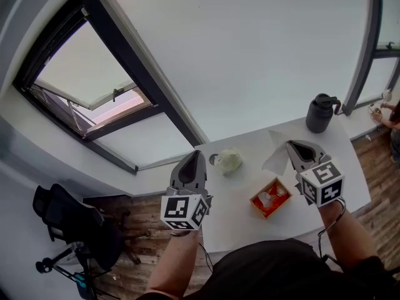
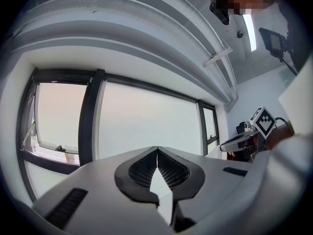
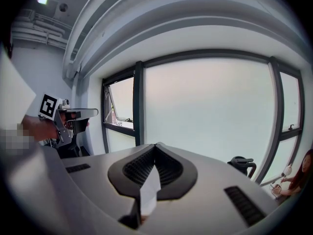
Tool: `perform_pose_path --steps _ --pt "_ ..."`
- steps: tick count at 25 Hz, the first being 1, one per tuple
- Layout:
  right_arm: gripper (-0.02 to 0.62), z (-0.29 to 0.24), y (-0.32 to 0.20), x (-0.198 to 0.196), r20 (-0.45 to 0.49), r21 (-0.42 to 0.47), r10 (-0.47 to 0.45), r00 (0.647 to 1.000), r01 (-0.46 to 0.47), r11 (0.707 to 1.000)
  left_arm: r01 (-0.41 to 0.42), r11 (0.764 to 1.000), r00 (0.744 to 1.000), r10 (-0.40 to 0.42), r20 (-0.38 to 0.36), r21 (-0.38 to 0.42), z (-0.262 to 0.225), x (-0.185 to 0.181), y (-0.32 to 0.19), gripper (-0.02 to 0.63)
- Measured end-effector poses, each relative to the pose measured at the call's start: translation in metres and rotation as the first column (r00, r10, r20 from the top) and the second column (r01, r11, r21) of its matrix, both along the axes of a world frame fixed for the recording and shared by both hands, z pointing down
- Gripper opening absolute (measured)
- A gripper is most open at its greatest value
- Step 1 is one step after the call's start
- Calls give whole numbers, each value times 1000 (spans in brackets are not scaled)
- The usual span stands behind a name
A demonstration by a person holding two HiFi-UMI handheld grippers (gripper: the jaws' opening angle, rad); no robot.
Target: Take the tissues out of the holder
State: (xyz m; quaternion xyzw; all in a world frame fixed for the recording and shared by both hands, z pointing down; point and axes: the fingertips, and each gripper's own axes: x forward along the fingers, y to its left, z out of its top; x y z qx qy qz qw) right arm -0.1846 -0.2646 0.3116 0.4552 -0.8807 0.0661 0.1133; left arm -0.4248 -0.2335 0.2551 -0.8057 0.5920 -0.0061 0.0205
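One tissue point(image 3: 148, 192) pinched in right claw point(image 3: 155, 147), holder point(image 1: 261, 208) only overhead

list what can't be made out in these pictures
1. Tissues left in the holder: head view, too small to count.
2. Pale sliver in the shut left hand-held gripper: left gripper view, tissue or not unclear.
3. Person: head view, cut off by the right edge.

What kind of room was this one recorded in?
Probably an office or studio room: a white table stands against large dark-framed windows, and a black office chair sits on wood flooring.
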Motion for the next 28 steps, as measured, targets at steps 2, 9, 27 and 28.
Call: perform_pose_path --steps 2,9,27,28 --pt "6 -4 -4 4 1 13 7 1000 -7 1000 1 1000 1000 -1 -2 0 -3 1 -3 6" --pt "6 -12 -11 16 12 40 28 1000 -28 999 18 1000 1000 -18 1 -6 -2 -1 -8 6" --pt "6 -2 -29 23 18 30 31 999 -32 999 0 999 1000 1 10 -54 20 10 -25 6" --pt "6 -1 -30 24 17 30 32 999 -33 999 -2 999 1000 2 11 -54 21 11 -26 6"
